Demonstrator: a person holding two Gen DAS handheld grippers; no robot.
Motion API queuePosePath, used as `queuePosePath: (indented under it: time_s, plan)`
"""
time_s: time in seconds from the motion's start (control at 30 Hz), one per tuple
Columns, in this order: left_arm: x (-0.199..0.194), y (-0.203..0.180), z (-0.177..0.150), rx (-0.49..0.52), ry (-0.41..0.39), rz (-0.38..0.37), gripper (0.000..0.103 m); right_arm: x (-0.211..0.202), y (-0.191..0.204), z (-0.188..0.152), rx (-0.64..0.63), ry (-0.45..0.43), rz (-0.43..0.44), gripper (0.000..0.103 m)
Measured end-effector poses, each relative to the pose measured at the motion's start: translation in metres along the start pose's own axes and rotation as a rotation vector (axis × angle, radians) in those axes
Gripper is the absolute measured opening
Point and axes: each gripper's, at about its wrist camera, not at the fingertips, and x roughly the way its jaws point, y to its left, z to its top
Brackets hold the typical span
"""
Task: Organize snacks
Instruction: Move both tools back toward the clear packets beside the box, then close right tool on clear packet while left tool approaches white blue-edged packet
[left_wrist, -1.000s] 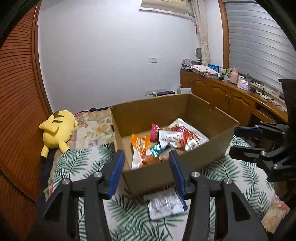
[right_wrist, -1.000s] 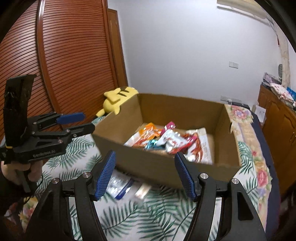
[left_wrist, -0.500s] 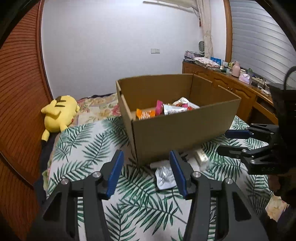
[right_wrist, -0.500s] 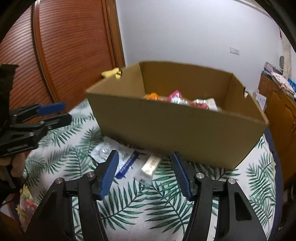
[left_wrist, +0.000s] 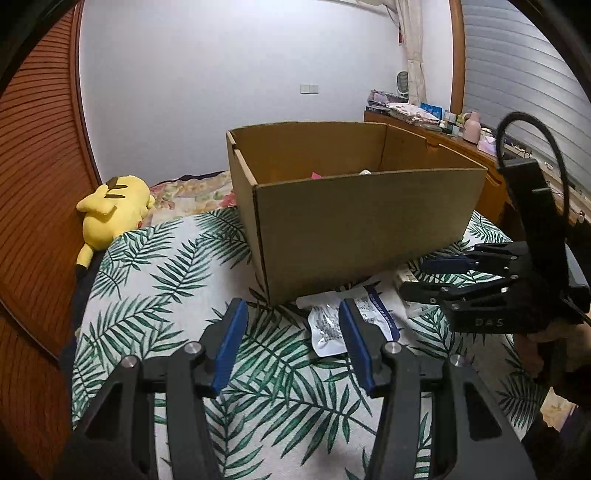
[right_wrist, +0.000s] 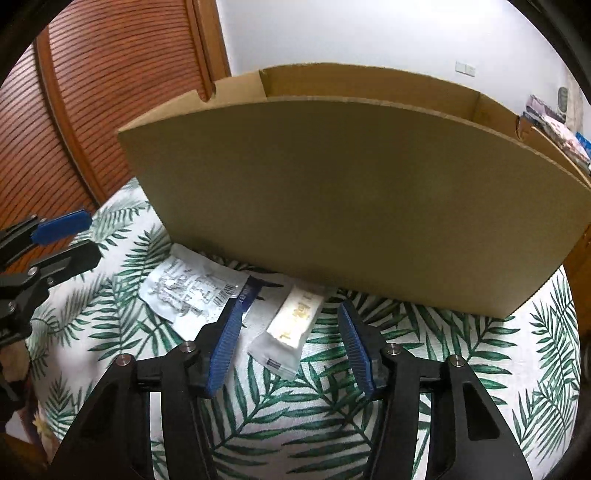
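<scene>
The right gripper (right_wrist: 288, 347) is closing around the white snack bar (right_wrist: 291, 328) at lower middle, not touching yet. The left gripper (left_wrist: 291, 343) is staying part-open, empty. Both might bump the box (right_wrist: 351, 199).

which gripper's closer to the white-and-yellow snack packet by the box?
Right. The right gripper has the white-and-yellow packet lying between its closing fingers, not yet pinched. The left gripper is off to the side, over the silver packet.

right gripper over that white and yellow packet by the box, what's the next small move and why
Probably ease the right gripper down onto the white and yellow packet. It lies flat on the bedspread between the closing fingers, not yet pinched, just outside the cardboard box.
</scene>
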Motion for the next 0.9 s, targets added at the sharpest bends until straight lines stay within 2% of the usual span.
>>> queuePosePath:
  time_s: [0.27,0.37,0.4,0.5,0.9]
  plan:
    - [0.008,-0.007,0.001,-0.005,0.019,-0.008,0.052,0.010,-0.003,0.001,0.024,0.021,-0.022,0.048]
    - [0.013,-0.010,0.001,-0.011,0.034,-0.010,0.052,0.014,-0.002,0.000,0.016,0.031,-0.031,0.040]
    - [0.015,-0.011,0.001,-0.014,0.040,-0.012,0.052,0.013,-0.002,0.000,0.013,0.031,-0.031,0.032]
    - [0.020,-0.015,0.000,-0.021,0.059,-0.020,0.052,0.011,-0.002,-0.002,-0.010,0.034,-0.030,0.024]
    - [0.051,-0.035,0.005,-0.024,0.142,-0.056,0.052,-0.032,-0.015,-0.024,-0.015,-0.025,0.018,0.021]
